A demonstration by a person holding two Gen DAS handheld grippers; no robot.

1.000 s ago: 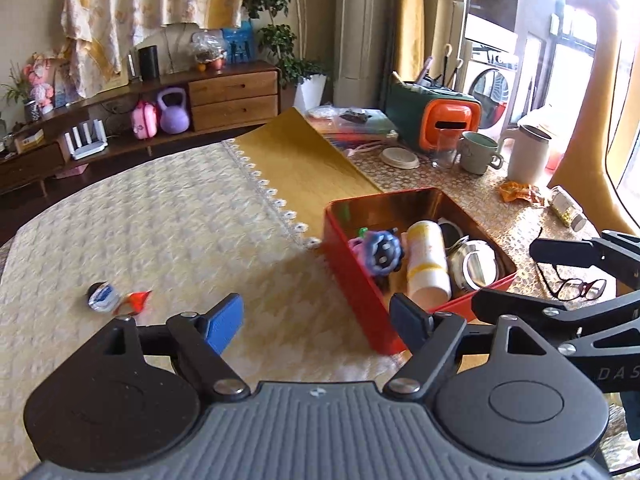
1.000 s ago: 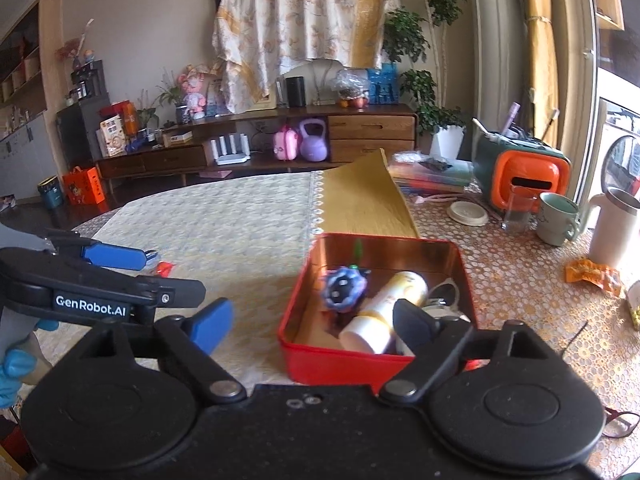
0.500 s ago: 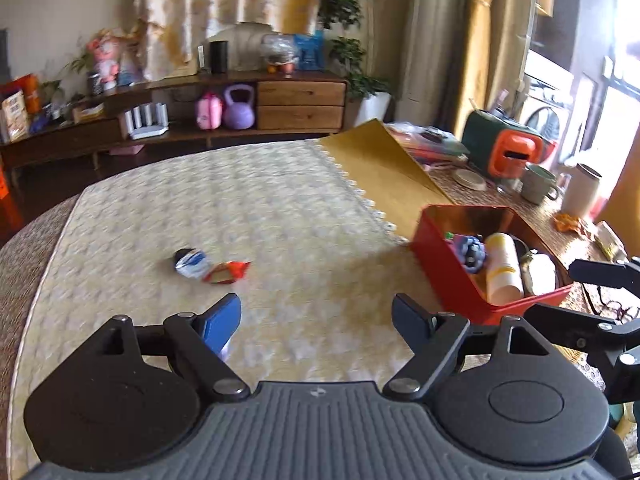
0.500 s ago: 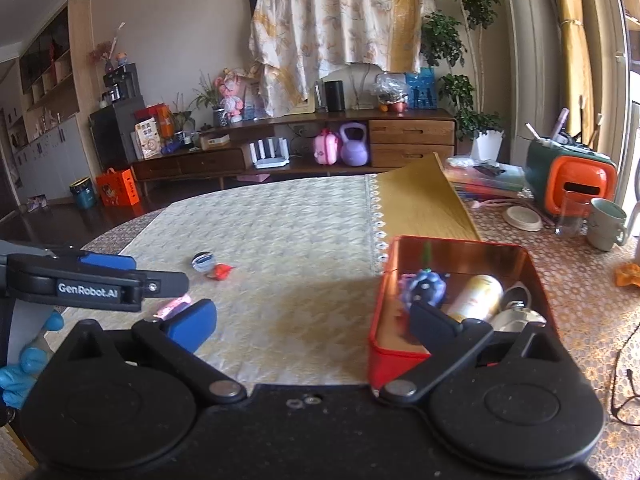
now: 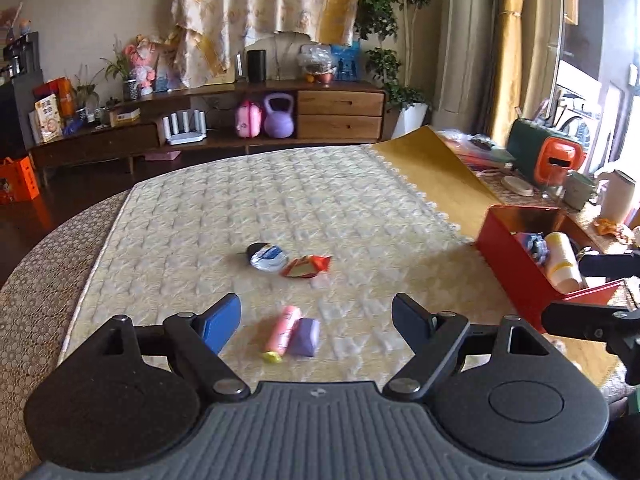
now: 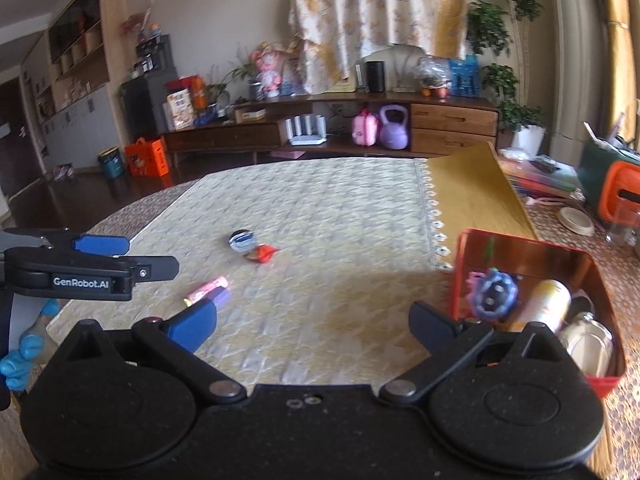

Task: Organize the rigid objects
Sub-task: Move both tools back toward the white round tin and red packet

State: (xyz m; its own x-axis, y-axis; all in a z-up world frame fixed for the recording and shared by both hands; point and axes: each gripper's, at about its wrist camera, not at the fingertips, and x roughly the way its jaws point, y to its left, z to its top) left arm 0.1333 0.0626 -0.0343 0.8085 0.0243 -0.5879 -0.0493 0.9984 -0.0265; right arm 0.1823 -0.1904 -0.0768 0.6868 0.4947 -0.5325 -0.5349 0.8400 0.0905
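Note:
A red tin box [image 5: 512,264] sits at the right and holds a blue spiky toy [image 6: 494,292], a white and yellow bottle [image 6: 546,304] and a metal piece. On the cream tablecloth lie a round blue and white disc [image 5: 267,257], a red wrapper [image 5: 306,267], a pink tube [image 5: 282,332] and a purple block [image 5: 305,337]. My left gripper [image 5: 316,320] hangs open just above the tube and block, touching neither. My right gripper [image 6: 314,320] is open wide and empty, left of the box [image 6: 520,239]. The tube [image 6: 206,290] lies by its left finger.
A folded gold cloth [image 5: 432,168] lies behind the box. An orange and green case [image 5: 548,156], a mug [image 5: 578,190] and a white jug [image 5: 616,196] stand at the far right. The table's rounded edge [image 5: 48,280] runs along the left. A blue-gloved hand [image 6: 20,356] holds the left gripper.
Both views have swung left: the red box slid to the right side, and the pink tube and purple block came into view. The right jaws have widened.

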